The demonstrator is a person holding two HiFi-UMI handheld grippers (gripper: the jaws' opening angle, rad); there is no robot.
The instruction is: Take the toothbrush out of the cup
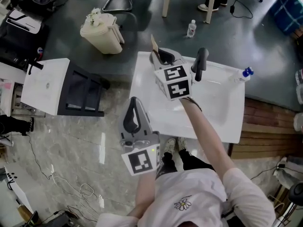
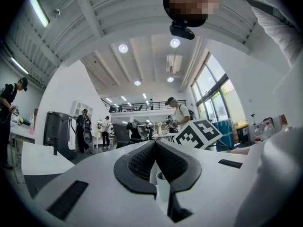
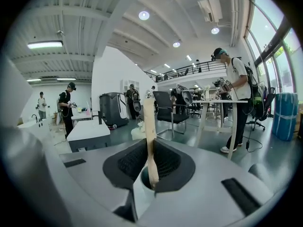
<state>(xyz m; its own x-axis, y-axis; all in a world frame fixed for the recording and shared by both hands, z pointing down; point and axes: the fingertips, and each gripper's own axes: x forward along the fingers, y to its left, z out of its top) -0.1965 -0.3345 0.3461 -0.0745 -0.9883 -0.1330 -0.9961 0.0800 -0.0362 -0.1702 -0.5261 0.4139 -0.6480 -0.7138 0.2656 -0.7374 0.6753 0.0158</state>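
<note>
The toothbrush [image 3: 149, 119] is pinched by its handle in the right tool [image 3: 150, 144] and held roughly upright above the washbasin [image 1: 222, 103], presumably for a straight lift from the unseen cup, while the left tool [image 2: 155, 144], pressed together and empty, is kept beside the washbasin.

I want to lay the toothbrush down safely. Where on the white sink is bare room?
Bare: the sink front right, between the faucet, the bottle and the near edge. Crowded: the back left, under the right gripper holding the toothbrush.
</note>
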